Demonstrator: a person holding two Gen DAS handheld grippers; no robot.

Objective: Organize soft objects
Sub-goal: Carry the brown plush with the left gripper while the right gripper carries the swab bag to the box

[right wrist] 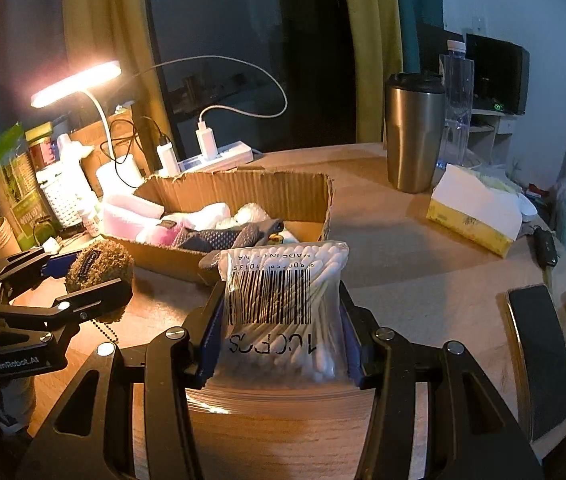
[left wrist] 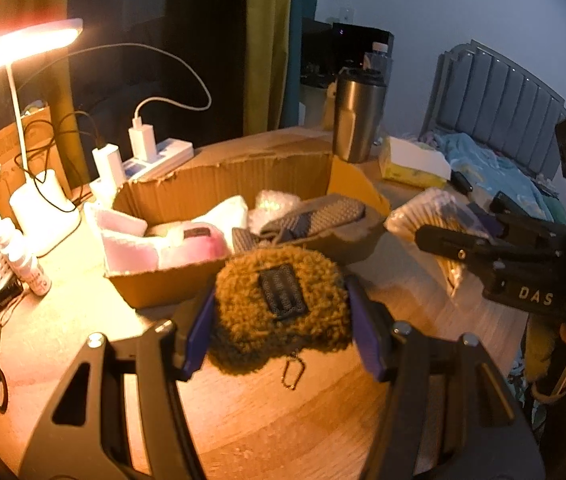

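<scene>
My left gripper (left wrist: 281, 312) is shut on a fuzzy brown pouch (left wrist: 279, 304) with a dark patch and a small clasp, held just above the wooden table before the cardboard box (left wrist: 155, 284). It also shows in the right wrist view (right wrist: 99, 266). My right gripper (right wrist: 279, 308) is shut on a clear bag of cotton swabs (right wrist: 283, 304) with a barcode, near the box's front right corner. The box (right wrist: 243, 188) holds pink and white soft items (left wrist: 187, 236) and dark dotted socks (left wrist: 311, 216).
A lit desk lamp (right wrist: 77, 82), power strip with chargers (right wrist: 219, 154) and bottles stand at the left. A steel tumbler (right wrist: 415, 132), water bottle (right wrist: 457, 92) and tissue box (right wrist: 475, 212) stand at the right. A phone (right wrist: 539, 356) and car key (right wrist: 545, 246) lie nearby.
</scene>
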